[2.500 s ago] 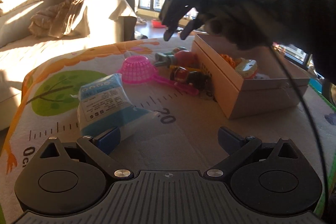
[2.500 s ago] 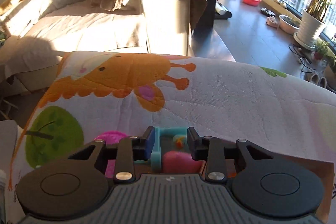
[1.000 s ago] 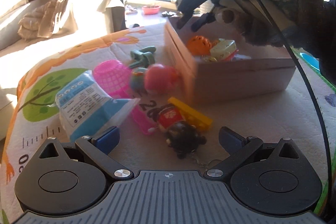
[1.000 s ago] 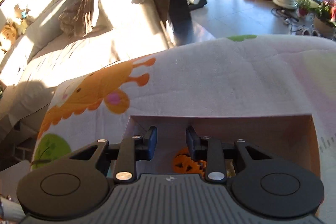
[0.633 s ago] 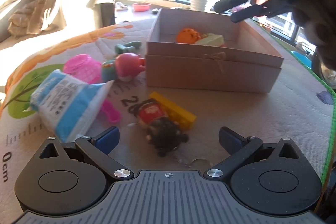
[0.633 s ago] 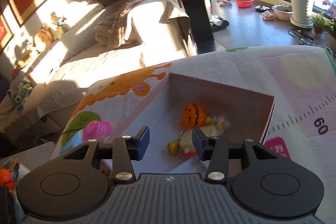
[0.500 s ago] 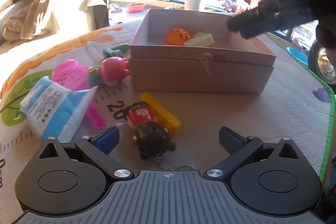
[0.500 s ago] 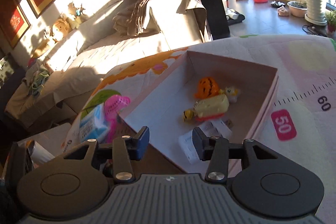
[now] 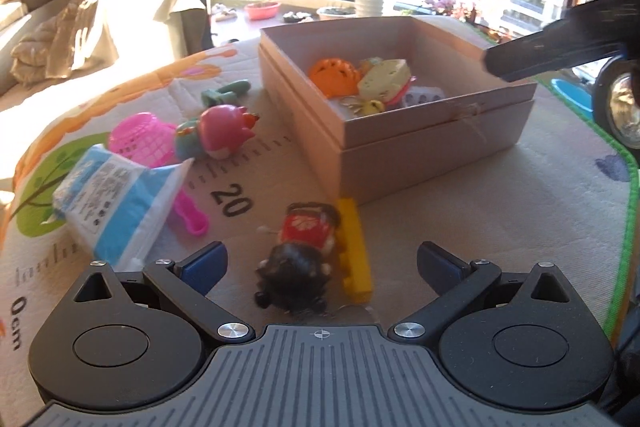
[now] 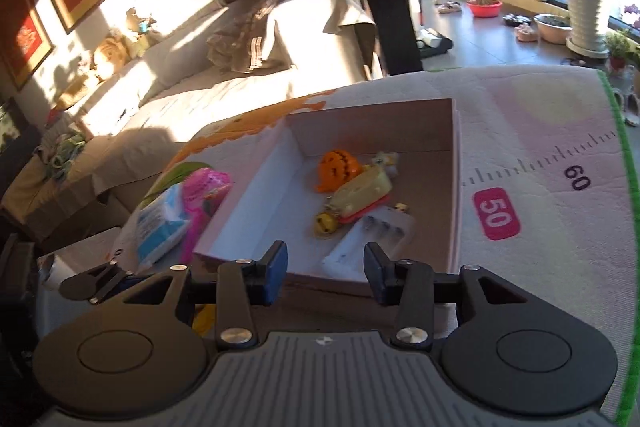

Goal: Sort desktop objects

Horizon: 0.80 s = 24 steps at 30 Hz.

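The left claw [image 9: 320,263] is wide apart right over the little doll [image 9: 298,267] — go down slowly, squeeze its middle, leave the yellow block [image 9: 354,247] by the box [image 9: 400,147] — the right claw [image 10: 325,269] is empty, half apart.

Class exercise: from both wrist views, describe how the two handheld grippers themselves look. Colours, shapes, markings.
Both the left gripper and the right gripper look alike: a grey ribbed body with a small crosshair mark, two black round-ended linkage arms with silver screws, and black fingers faced with blue pads. No sleeve is clearly visible.

"20" and "0cm" on the ruler-printed mat [image 9: 460,195]; "60" and pink-badged "50" there too.
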Motion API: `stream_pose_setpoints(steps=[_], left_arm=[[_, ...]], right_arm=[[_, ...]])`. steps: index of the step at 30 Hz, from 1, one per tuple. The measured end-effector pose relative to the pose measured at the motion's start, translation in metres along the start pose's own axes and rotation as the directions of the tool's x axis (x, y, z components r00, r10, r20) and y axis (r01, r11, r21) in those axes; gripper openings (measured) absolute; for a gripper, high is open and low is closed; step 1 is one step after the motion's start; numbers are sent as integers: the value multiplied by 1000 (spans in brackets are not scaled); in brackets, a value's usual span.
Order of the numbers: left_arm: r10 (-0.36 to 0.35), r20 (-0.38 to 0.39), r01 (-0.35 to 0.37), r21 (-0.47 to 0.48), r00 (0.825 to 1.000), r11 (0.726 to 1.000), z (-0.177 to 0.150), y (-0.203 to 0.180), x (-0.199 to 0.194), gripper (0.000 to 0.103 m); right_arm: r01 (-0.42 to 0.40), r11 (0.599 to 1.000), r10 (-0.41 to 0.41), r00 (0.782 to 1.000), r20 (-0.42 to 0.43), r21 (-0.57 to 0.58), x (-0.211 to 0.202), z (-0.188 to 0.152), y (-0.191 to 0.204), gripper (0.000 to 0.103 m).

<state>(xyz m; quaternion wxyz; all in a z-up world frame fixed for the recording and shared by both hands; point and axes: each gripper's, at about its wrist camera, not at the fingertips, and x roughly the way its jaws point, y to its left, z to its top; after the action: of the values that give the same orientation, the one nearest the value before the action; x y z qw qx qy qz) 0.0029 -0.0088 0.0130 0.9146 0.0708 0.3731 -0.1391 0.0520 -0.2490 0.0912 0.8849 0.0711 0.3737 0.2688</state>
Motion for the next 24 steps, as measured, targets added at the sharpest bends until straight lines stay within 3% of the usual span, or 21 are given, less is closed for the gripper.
stream_pose_setpoints(steps=[5, 8, 10, 16, 17, 20, 24], left_arm=[[42, -16, -42, -29, 999, 999, -6, 14, -3, 103], [49, -21, -50, -45, 999, 998, -8, 18, -6, 103], [48, -19, -49, -54, 999, 997, -9, 20, -8, 103], [61, -7, -61, -62, 998, 996, -14, 24, -19, 103], [74, -4, -74, -61, 997, 995, -14, 25, -21, 103], [102, -3, -102, -61, 995, 993, -15, 31, -25, 103], [119, -28, -120, -43, 992, 992, -18, 34, -26, 103]], right_arm=[[6, 988, -9, 1000, -14, -153, 0, -15, 31, 51], [-23, 985, 11, 997, -72, -171, 17, -20, 37, 52], [0, 982, -15, 997, -81, -186, 30, -23, 40, 51], [49, 996, -51, 998, -27, -77, 57, -13, 31, 50], [2, 998, -5, 999, -51, -67, 61, -14, 32, 51], [-137, 986, 125, 985, -119, -92, 71, -26, 51, 67], [-168, 977, 147, 977, -157, -130, 90, -42, 75, 70]])
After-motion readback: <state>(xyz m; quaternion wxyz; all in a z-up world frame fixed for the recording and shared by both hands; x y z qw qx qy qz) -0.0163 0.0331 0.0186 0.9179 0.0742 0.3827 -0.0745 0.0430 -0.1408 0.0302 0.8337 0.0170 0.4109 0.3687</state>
